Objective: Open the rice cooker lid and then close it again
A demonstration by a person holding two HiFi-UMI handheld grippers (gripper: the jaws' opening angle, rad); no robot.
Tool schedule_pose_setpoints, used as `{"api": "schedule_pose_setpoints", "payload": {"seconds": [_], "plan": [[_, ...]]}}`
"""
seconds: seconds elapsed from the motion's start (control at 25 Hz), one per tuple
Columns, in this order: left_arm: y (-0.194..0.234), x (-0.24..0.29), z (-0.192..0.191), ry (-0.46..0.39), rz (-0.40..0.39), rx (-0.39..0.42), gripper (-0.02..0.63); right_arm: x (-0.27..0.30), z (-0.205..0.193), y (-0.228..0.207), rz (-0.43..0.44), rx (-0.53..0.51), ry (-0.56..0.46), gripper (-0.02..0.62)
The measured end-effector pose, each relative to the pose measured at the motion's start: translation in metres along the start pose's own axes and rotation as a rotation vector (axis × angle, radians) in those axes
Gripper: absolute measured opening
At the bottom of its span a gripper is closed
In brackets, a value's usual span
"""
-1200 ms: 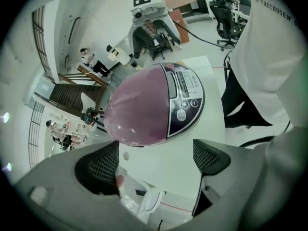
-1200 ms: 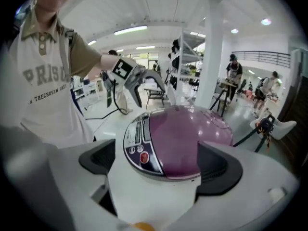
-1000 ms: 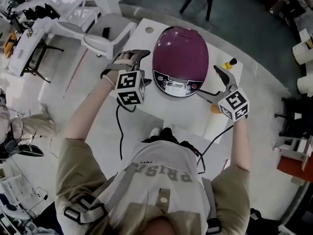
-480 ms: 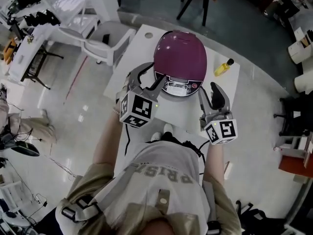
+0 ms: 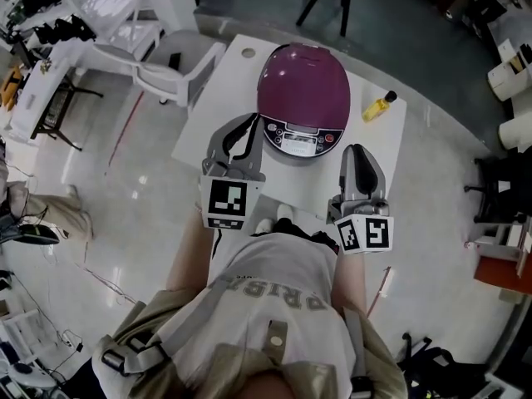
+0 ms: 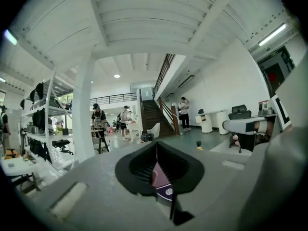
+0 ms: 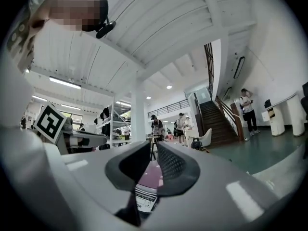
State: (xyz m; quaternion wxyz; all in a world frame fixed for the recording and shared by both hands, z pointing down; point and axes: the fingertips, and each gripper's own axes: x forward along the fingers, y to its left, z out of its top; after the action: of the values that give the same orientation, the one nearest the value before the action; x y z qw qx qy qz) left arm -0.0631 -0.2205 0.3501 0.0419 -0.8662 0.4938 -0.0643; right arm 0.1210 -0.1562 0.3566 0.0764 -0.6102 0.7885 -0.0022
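Note:
The purple rice cooker (image 5: 303, 86) stands on the white table (image 5: 378, 144) with its lid down and its control panel (image 5: 299, 140) facing me. My left gripper (image 5: 248, 129) hovers just in front of the cooker's left side, jaws shut, nothing between them. My right gripper (image 5: 357, 150) hangs off the cooker's front right. Its jaws have just been closing, stand almost together and hold nothing. Neither touches the cooker. In the left gripper view, a sliver of cooker (image 6: 160, 179) shows past the left gripper (image 6: 156, 158). The right gripper view shows the right gripper (image 7: 153, 160) above the cooker (image 7: 149, 177).
A yellow bottle (image 5: 378, 105) lies on the table to the cooker's right. A white chair (image 5: 179, 65) stands at the table's left. A black cable runs down from the table's front edge. Desks and people fill the hall beyond.
Both grippers have drawn back from the cooker's sides toward me and risen. They have turned to point forward, and both pairs of jaws have gone from wide open to closed.

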Motion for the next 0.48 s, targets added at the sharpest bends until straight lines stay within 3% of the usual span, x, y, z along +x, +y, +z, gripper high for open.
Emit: {"api": "schedule_pose_setpoints", "payload": {"seconds": [0.48], "plan": [[-0.005, 0.001, -0.004, -0.074, 0.032, -0.052, 0.006, 0.002, -0.003, 0.012, 0.008, -0.071, -0.003, 0.002]]}}
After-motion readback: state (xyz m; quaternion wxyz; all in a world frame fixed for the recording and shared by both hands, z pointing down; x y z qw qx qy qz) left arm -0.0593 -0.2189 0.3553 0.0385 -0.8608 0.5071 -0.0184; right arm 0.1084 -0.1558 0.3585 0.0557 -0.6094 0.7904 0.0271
